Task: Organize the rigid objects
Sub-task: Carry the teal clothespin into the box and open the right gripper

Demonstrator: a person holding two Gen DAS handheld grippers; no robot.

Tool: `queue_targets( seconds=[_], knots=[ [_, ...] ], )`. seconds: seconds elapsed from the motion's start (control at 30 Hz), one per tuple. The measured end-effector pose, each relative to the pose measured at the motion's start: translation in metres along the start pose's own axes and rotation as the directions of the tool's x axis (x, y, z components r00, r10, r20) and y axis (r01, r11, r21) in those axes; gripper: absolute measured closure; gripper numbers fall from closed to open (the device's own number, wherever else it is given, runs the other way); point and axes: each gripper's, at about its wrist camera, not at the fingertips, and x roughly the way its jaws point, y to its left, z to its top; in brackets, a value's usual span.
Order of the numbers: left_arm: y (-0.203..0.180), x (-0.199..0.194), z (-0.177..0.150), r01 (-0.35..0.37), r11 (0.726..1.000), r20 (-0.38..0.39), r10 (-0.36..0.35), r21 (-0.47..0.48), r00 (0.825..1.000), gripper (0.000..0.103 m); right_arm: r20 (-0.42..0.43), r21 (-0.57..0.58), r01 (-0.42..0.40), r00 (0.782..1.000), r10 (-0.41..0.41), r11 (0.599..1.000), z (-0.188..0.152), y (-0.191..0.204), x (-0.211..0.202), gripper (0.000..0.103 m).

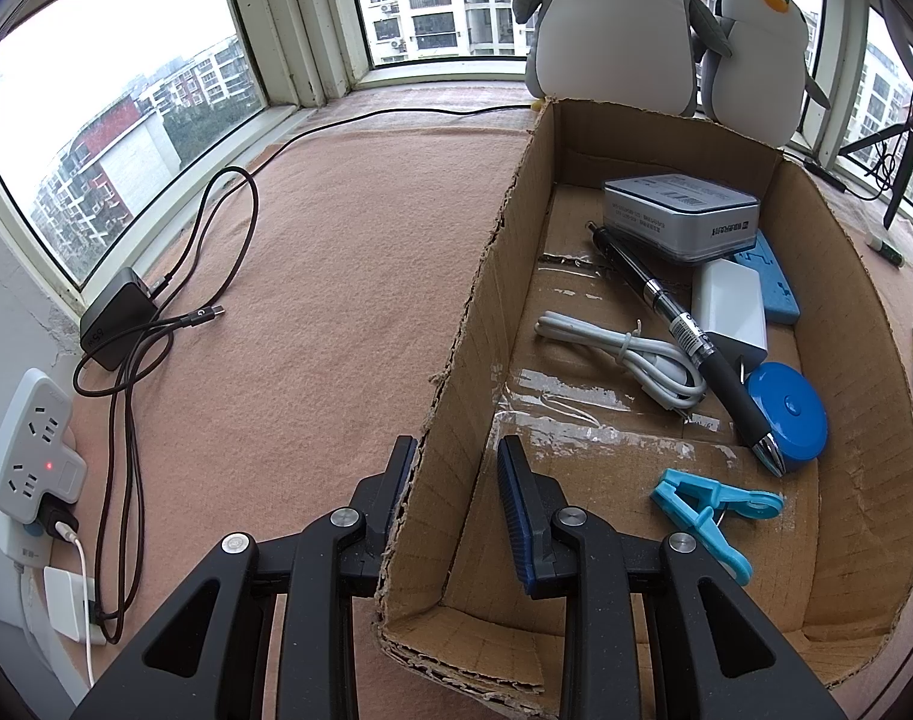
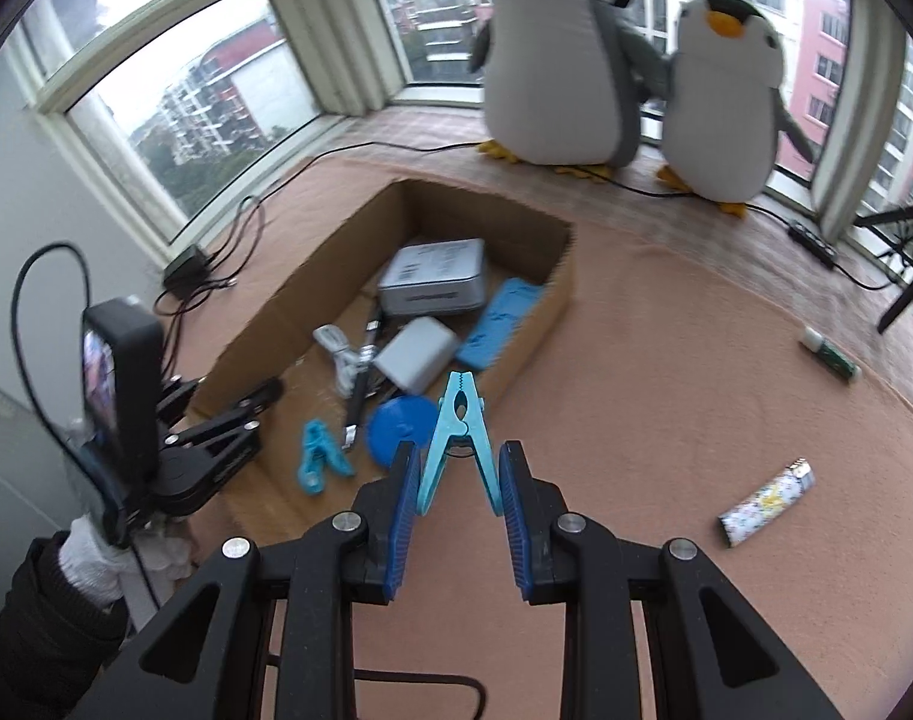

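I'm gripping a clip (image 2: 456,444) between right fingers (image 2: 519,504); left fingers (image 1: 513,510) open, straddling box (image 1: 456,360) wall. Lighter (image 2: 765,501), tube (image 2: 831,354) remaining outside.

Brown cardboard box (image 1: 840,276), light-blue clothespin (image 2: 456,444), darker blue round tape measure (image 1: 786,408), white charger (image 1: 729,306), lighter (image 2: 765,501) — floral-patterned (white ground), pink-beige blanket (image 1: 336,300).

The cardboard box (image 1: 864,324) sits on a blanket (image 1: 336,300), with two plush penguins (image 1: 612,18) behind it at the window. Inside, a tin (image 1: 678,216) lies at the far end, a pen (image 1: 690,336) and cable (image 1: 624,354) in the middle, and a clothes peg (image 1: 714,510) nearest. Left of the box lies a charger (image 1: 117,318); right of it, a lighter (image 2: 768,501).
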Motion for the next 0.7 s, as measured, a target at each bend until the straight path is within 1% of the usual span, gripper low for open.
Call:
queue_targets(
  seconds=[0.13,0.33,0.7],
  knots=[
    [0.000,0.000,0.000,0.000,1.000,0.000,0.000,0.001,1.000,0.074,-0.023,-0.044,-0.041,0.999,0.040,0.998,-0.005,0.026,0.007,0.079],
    [0.000,0.000,0.000,0.000,1.000,0.000,0.000,0.000,1.000,0.074,-0.066,-0.092,-0.071,0.996,0.065,0.993,-0.012,0.050,0.021,0.079],
    [0.000,0.000,0.000,0.000,1.000,0.001,0.000,-0.001,1.000,0.074,-0.090,-0.108,-0.096,0.992,0.087,0.989,-0.020,0.065,0.030,0.078]
  ],
)
